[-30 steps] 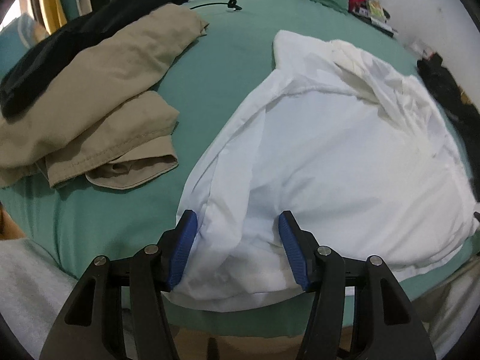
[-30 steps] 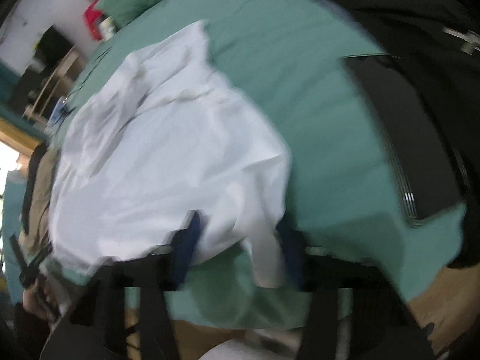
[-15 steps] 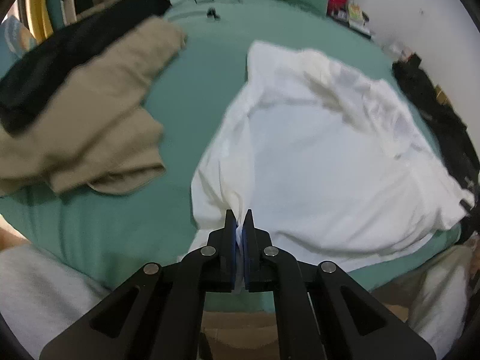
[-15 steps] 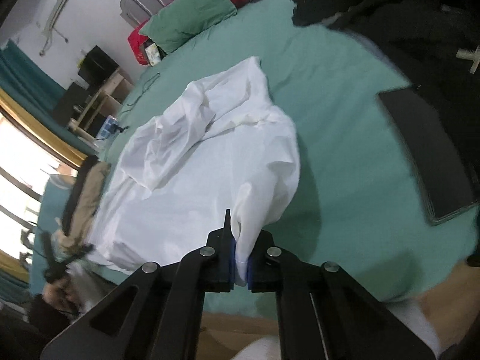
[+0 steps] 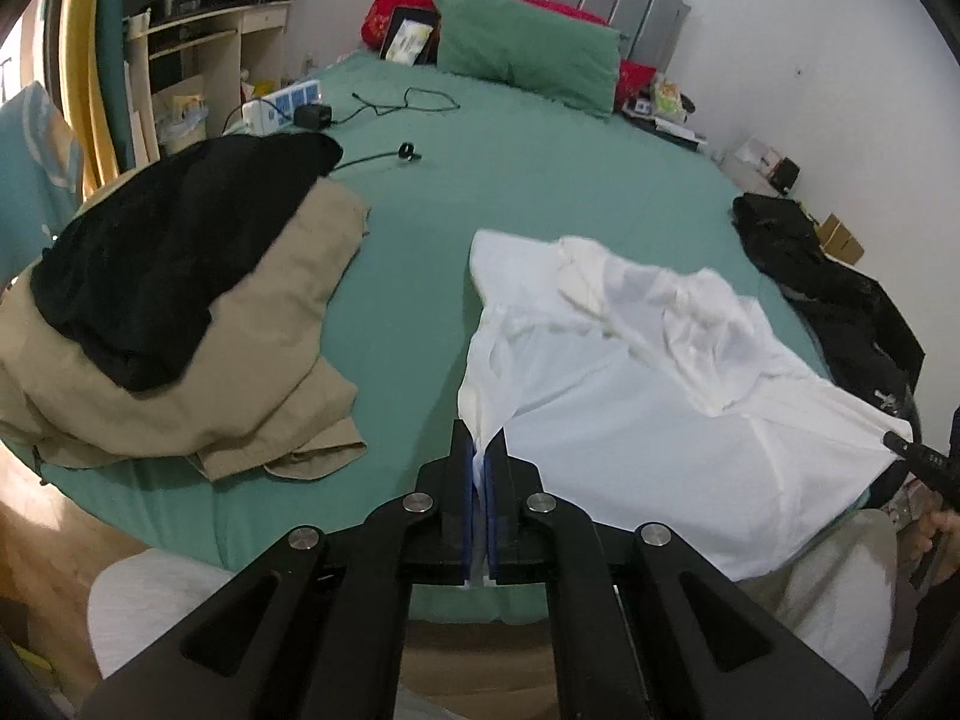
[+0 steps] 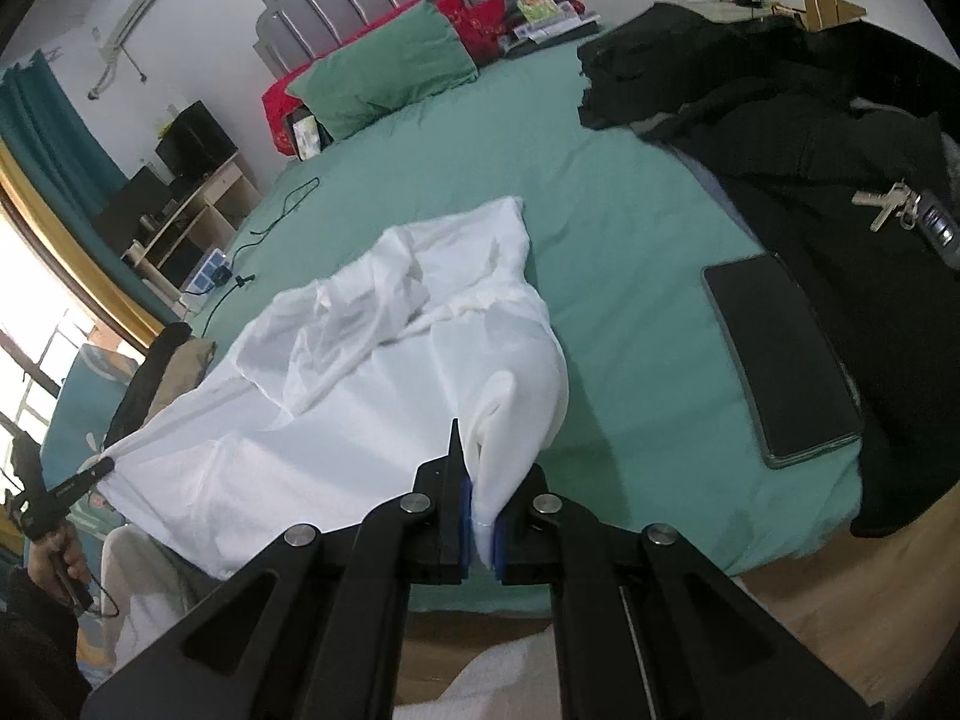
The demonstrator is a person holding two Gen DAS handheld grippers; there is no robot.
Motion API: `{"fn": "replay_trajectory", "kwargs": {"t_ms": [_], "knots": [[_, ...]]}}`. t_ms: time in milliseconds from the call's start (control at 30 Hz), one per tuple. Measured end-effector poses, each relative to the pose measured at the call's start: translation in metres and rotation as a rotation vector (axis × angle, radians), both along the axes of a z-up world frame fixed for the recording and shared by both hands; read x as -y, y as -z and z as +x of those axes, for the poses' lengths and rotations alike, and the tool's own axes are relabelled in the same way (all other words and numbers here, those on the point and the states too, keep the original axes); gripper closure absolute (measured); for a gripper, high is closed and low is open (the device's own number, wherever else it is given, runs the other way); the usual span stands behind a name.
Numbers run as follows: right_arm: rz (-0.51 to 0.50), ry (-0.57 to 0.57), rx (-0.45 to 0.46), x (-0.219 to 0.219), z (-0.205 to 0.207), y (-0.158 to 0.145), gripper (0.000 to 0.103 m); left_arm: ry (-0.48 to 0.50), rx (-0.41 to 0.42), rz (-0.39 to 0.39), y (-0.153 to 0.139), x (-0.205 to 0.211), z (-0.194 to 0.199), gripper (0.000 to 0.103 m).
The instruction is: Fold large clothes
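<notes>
White shirt (image 5: 648,396) hangs by its near hem between the left gripper (image 5: 480,468) and right gripper (image 6: 480,498), both pinching cloth, body stretching away toward the pillow (image 5: 528,54).

The white shirt (image 5: 648,396) is showing as thin, creased, matt cloth; the green bedsheet (image 5: 540,192) is lying smooth and matt; the tan garment (image 5: 198,384) is looking like heavier matt cloth; the dark tablet (image 6: 780,354) is gleaming glossy; the keys (image 6: 888,207) are glinting metal.
</notes>
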State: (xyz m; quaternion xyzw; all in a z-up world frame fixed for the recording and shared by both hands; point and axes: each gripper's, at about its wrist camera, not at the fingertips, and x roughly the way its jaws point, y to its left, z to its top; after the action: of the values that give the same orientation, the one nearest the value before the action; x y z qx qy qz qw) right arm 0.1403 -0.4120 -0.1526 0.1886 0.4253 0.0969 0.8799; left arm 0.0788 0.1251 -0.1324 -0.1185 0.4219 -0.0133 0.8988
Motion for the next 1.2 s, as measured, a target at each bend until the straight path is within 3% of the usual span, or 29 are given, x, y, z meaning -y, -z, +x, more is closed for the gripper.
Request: {"fn": "replay_trajectory", "kwargs": {"t_ms": [333,700,933,1033,1200], "knots": [[-0.012,-0.011,0.053,0.0,0.015,-0.025,0.098,0.002,0.054,-0.066,-0.013,-0.013,0.013,0.1],[-0.016,0.026,0.096,0.009,0.093,-0.03,0.098,-0.025,0.115,-0.048,-0.021,-0.01,0.074,0.1],[-0.019,-0.007,0.11,0.005,0.149,-0.023,0.098,-0.074,0.097,-0.07,-0.001,-0.019,0.128,0.1],[0.008,-0.013,0.103,0.006,0.18,-0.012,0.098,-0.128,0.047,-0.124,0.019,-0.03,0.16,0.1],[0.005,-0.022,0.093,-0.002,0.227,0.01,0.098,-0.147,0.018,-0.12,0.041,-0.028,0.204,0.1]]}}
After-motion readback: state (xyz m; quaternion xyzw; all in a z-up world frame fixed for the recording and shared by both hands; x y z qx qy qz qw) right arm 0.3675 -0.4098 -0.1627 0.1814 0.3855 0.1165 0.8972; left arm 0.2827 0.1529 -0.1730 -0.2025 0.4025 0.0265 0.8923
